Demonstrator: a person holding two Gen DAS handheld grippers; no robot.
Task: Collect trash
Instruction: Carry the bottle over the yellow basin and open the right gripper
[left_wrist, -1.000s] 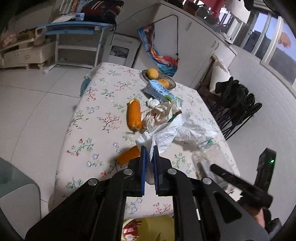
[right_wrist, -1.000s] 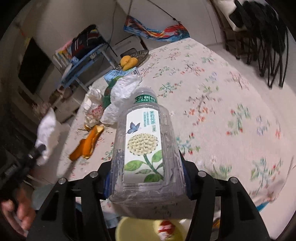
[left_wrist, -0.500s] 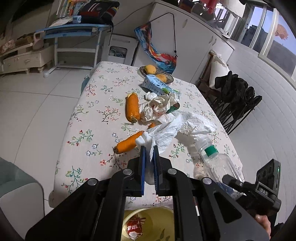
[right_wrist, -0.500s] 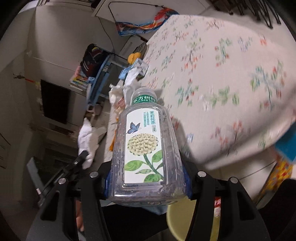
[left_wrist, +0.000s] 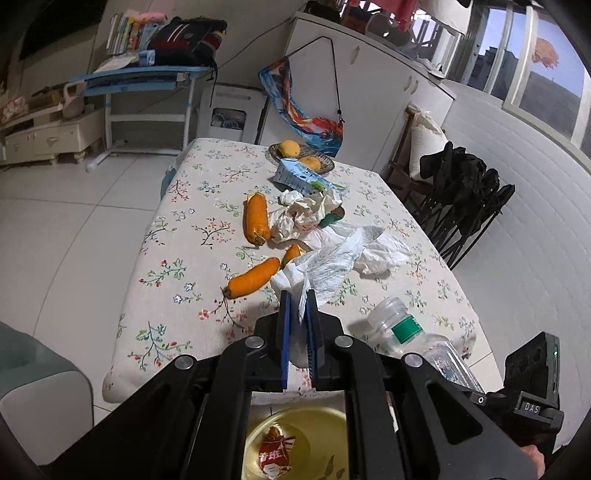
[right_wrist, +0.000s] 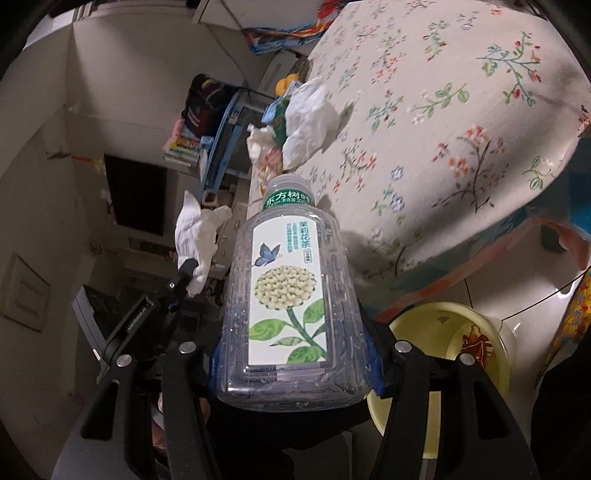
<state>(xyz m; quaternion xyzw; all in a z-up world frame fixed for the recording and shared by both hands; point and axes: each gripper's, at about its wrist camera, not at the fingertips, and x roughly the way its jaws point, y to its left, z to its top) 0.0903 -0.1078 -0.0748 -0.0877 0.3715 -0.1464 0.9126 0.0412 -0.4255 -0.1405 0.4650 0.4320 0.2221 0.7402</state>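
Note:
My left gripper (left_wrist: 297, 299) is shut on a crumpled white paper towel (left_wrist: 321, 269) and holds it off the near edge of the floral table (left_wrist: 177, 236), above a yellow bin (left_wrist: 325, 421) that holds a red wrapper (left_wrist: 275, 452). My right gripper (right_wrist: 295, 354) is shut on an empty clear tea bottle (right_wrist: 288, 295) with a flower label; the bottle also shows in the left wrist view (left_wrist: 417, 339). The yellow bin shows lower right in the right wrist view (right_wrist: 439, 321). The left gripper and its towel (right_wrist: 195, 236) show left of the bottle.
On the table lie orange peels (left_wrist: 255, 218), crumpled paper (left_wrist: 303, 214), a white tissue (left_wrist: 380, 251), a blue carton (left_wrist: 295, 175) and a fruit basket (left_wrist: 301, 155). Black folded chairs (left_wrist: 465, 199) stand to the right. A grey-green seat (left_wrist: 37, 387) is at the lower left.
Both grippers have pulled back from the table toward its near edge. The bottle has tilted and swung over toward the yellow bin. Both grips are unchanged.

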